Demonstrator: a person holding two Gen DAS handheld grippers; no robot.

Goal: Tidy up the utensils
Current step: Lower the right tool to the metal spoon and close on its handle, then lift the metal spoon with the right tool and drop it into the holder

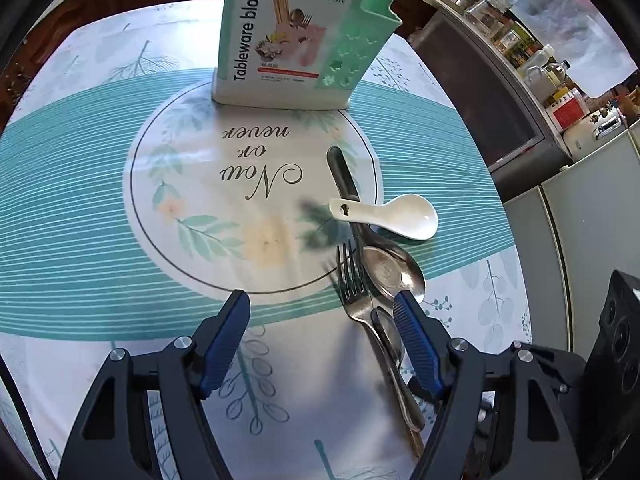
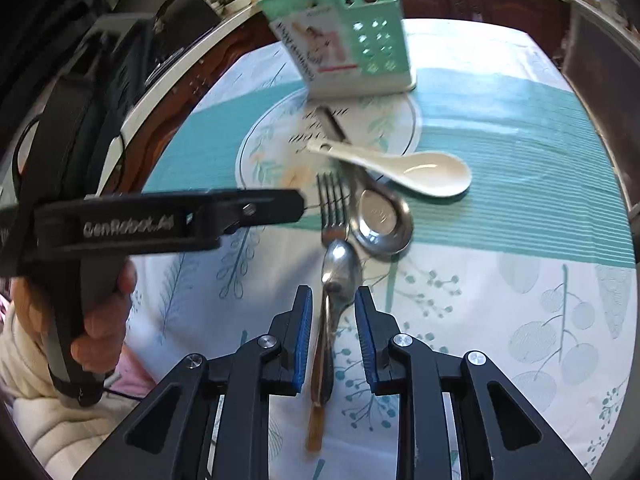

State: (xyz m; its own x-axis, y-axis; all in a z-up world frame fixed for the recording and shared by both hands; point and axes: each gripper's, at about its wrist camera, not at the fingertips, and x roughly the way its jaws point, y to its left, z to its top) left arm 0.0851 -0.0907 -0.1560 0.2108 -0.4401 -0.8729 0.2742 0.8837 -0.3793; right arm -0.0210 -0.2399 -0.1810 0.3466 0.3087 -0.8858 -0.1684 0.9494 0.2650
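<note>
Utensils: three spoons (image 2: 338, 268), one fork (image 2: 333, 208).

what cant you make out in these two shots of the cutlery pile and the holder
- Inside of the green holder: both views see only its outside walls, so its contents stay unknown.
- Handles of the fork and small metal spoon: overlapped in the left wrist view, blurred in the right wrist view.
- Whether the right gripper touches the spoon: motion blur.
- Left gripper: fingers cut off by its own body in the right wrist view.
</note>
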